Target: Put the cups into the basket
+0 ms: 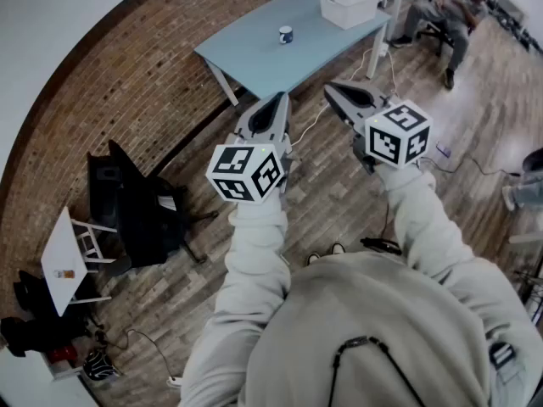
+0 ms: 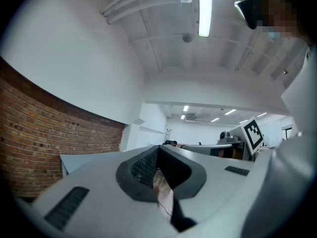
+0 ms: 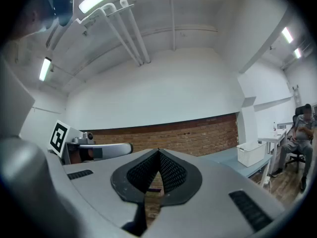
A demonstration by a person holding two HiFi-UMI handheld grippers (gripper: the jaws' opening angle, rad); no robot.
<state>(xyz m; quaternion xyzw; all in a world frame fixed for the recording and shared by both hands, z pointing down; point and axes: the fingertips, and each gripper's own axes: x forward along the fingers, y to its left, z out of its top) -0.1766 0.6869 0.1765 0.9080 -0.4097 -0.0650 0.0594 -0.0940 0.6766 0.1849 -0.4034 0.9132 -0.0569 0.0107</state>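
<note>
A small blue-and-white cup (image 1: 285, 34) stands on a light blue table (image 1: 254, 53) far ahead of me. A white basket (image 1: 348, 7) sits at that table's right end, and it also shows in the right gripper view as a basket (image 3: 250, 154). Both grippers are held up in the air over the wooden floor, well short of the table. My left gripper (image 1: 277, 100) (image 2: 159, 148) is shut with nothing in it. My right gripper (image 1: 331, 89) (image 3: 158, 151) is shut and empty too. The two point roughly towards the table, side by side.
A brick wall (image 1: 110, 100) runs behind the table. A person sits on a chair (image 1: 450, 7) past the table's right end. A black chair (image 1: 136, 210) and a small white side table (image 1: 64, 257) stand at the left. Cables (image 1: 458, 164) lie on the floor.
</note>
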